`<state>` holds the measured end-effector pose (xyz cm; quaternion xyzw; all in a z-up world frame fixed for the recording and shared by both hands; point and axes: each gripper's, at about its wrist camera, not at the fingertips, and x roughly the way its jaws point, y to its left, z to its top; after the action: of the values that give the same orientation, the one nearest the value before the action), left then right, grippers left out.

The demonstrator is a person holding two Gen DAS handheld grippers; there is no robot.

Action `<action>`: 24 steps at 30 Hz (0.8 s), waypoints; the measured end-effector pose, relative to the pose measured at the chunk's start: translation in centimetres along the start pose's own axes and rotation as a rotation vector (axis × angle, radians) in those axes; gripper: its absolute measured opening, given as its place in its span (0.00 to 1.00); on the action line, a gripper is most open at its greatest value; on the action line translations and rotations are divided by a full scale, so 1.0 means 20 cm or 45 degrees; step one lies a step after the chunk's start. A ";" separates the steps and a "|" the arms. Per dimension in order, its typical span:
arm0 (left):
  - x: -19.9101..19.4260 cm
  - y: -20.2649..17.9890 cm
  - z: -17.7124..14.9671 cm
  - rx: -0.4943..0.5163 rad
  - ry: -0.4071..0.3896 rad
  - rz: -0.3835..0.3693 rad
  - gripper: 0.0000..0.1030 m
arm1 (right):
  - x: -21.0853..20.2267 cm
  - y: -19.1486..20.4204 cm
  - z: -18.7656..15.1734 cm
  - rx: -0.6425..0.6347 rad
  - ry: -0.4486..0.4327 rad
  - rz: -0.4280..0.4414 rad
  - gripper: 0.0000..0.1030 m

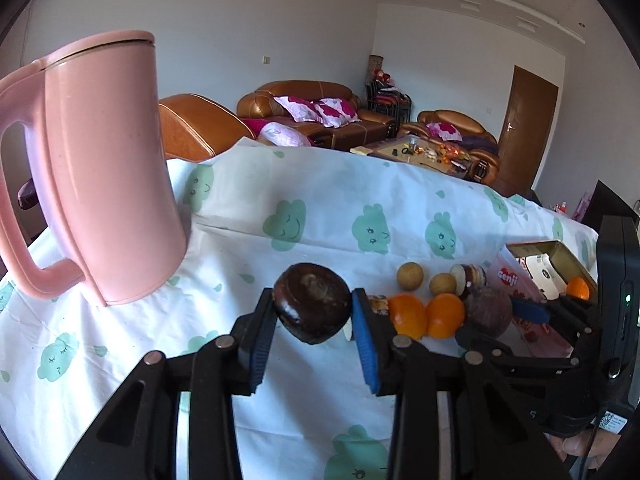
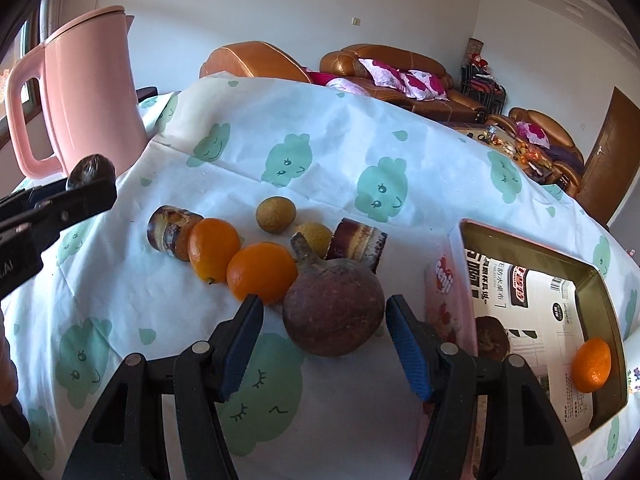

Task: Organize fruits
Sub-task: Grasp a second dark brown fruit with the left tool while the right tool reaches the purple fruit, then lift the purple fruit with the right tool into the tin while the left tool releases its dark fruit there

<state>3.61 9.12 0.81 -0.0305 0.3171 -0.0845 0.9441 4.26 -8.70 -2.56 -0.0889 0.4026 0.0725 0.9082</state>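
We're clamping the left gripper point(image 1: 312, 312) on a dark brown round chestnut-like fruit point(image 1: 312, 302); our right gripper point(image 2: 324, 332) is gaping around the purple round mangosteen point(image 2: 333, 312), at twelve o'clock between its jaws.

Kettle point(image 1: 108, 168): smooth matt pink plastic.
Cloth point(image 2: 320, 152) over my surface: creased, printed.
Chestnut point(image 1: 312, 302) in my left claw point(image 1: 314, 316): glossy dark shell.
Tin point(image 2: 600, 280): shiny metal.

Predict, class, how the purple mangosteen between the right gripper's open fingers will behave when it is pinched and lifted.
The mangosteen looks round, so it may roll if nudged off-centre. Its rind looks matte and rough, so the ribbed blue pads of the right gripper probably won't slip. Its stem tilts left and could snag the neighbouring orange.
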 end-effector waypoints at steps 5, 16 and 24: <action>0.00 -0.01 0.00 -0.004 -0.020 -0.008 0.38 | -0.02 -0.02 -0.01 0.021 -0.018 0.001 0.51; -0.02 -0.01 -0.01 0.002 -0.107 0.033 0.38 | -0.39 -0.22 -0.04 0.289 -0.384 0.149 0.51; -0.03 -0.04 -0.03 -0.024 -0.130 0.017 0.38 | -0.50 -0.40 -0.11 0.347 -0.461 0.057 0.51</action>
<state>2.57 8.42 0.78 -0.0414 0.2693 -0.0734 0.9594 -2.30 -17.47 4.22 0.0582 0.2408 0.0523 0.9674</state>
